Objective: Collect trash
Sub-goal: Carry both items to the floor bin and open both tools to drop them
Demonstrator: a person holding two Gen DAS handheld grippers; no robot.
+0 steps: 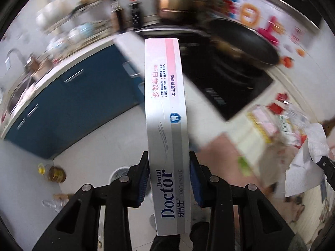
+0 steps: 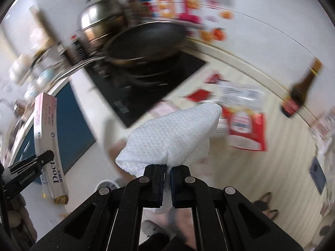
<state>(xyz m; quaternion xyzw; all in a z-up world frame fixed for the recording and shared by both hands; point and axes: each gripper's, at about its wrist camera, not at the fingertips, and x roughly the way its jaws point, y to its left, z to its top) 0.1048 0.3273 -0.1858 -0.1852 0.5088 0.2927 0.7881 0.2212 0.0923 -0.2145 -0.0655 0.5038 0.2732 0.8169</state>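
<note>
My left gripper [image 1: 169, 179] clamps a toothpaste box [image 1: 166, 125]; my right gripper [image 2: 167, 185] pinches a paper towel [image 2: 169, 138], both airborne.

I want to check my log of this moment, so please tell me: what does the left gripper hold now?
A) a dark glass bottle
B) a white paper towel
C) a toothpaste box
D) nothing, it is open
C: in the left wrist view the left gripper has its blue pads closed on both sides of the long toothpaste box, while the paper towel is in the right gripper.
</note>
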